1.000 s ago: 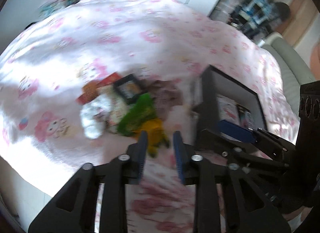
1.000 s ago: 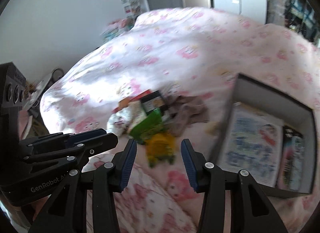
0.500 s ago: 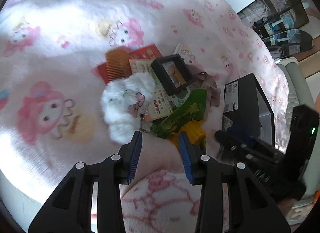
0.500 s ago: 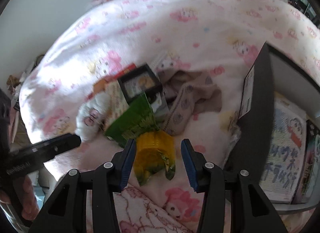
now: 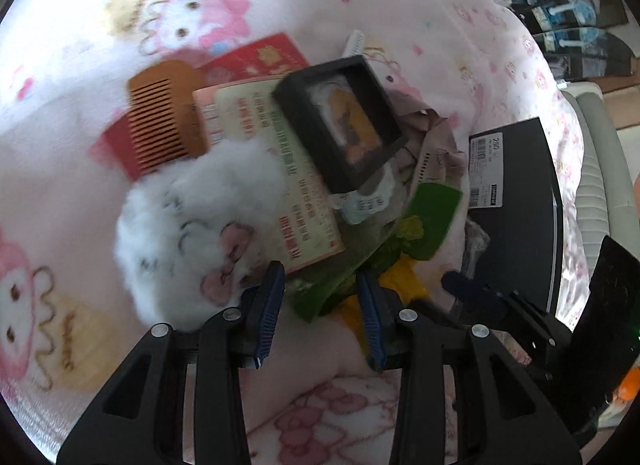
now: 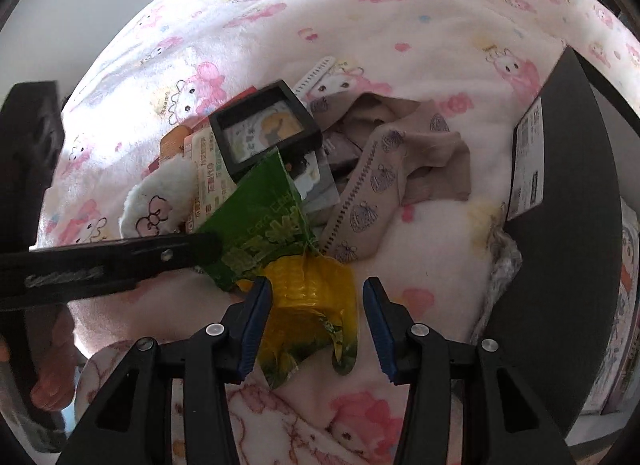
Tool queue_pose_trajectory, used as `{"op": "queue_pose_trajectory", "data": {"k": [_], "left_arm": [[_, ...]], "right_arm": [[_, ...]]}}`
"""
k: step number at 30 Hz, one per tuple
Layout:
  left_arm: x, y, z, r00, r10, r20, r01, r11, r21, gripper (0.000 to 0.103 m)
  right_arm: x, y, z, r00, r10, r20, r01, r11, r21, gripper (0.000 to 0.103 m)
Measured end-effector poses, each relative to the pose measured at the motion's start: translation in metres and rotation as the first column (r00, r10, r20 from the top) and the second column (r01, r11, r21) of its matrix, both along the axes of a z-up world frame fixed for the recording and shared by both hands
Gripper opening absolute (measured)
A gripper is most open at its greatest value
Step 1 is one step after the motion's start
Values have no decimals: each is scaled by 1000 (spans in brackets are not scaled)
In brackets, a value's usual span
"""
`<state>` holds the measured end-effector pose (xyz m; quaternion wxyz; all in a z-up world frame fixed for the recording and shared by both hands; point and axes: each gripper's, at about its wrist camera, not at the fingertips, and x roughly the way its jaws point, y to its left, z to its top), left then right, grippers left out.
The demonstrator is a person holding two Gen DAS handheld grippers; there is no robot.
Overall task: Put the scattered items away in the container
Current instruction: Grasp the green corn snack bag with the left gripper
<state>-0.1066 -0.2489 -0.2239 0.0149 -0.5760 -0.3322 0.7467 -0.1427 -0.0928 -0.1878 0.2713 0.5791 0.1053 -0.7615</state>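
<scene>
A heap of small items lies on the pink bedspread: a white plush [image 5: 192, 233], a brown comb [image 5: 164, 113], a red card [image 5: 256, 57], a printed leaflet [image 5: 280, 153], a black framed picture [image 5: 340, 121] and patterned beige socks [image 6: 384, 169]. A green and yellow snack packet [image 6: 264, 217] rests at the near side of the heap. My left gripper [image 5: 320, 311] is closing, with the packet's green corner [image 5: 316, 297] between its pads and not visibly pinched. My right gripper [image 6: 318, 323] stands open astride the yellow end [image 6: 312, 297]. The black container box [image 6: 560, 205] sits to the right.
The box [image 5: 516, 201] holds books against its far side [image 6: 628, 305]. A pale padded seat [image 5: 600, 169] and dark shelves [image 5: 560, 25] lie beyond the bed. One finger of the left gripper [image 6: 120, 261] crosses the right wrist view. A hand [image 6: 48, 381] shows at lower left.
Both grippers have come down onto the near edge of the heap, and the packet now lies between each pair of fingers. The left jaws have narrowed.
</scene>
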Motion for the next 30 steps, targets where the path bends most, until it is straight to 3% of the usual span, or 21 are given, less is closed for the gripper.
{"op": "queue_pose_trajectory", "data": {"k": [3, 6, 10, 15, 18, 21, 24, 27, 30], "left_arm": [[-3, 5, 5, 1000, -16, -14, 16, 999, -34, 7], [5, 5, 14, 999, 0, -41, -1, 1000, -29, 6], [39, -5, 26, 994, 90, -62, -92, 995, -29, 4], [74, -7, 27, 991, 132, -31, -132, 991, -20, 4], [75, -11, 27, 991, 128, -34, -128, 992, 3, 8], [66, -18, 34, 991, 120, -63, -121, 993, -11, 26], [48, -18, 37, 992, 85, -94, -88, 996, -25, 34], [31, -17, 23, 995, 91, -43, -93, 994, -50, 35], [20, -11, 9, 997, 70, -20, -70, 998, 6, 34]], "right_arm": [[2, 8, 3, 999, -3, 49, 4, 1000, -16, 44], [9, 13, 9, 999, 6, 38, -5, 1000, -17, 44], [15, 16, 13, 999, 9, 37, -8, 1000, -15, 44], [18, 16, 11, 998, 11, 62, -9, 1000, -30, 44], [22, 16, 11, 996, 32, 87, -28, 998, -54, 44], [18, 15, 3, 993, 17, 114, -12, 999, -52, 43], [12, 15, -2, 991, -4, 134, 13, 997, -70, 44], [9, 10, -17, 983, 2, 185, 13, 997, -76, 49], [4, 4, -36, 968, 13, 249, 11, 995, -96, 49]]}}
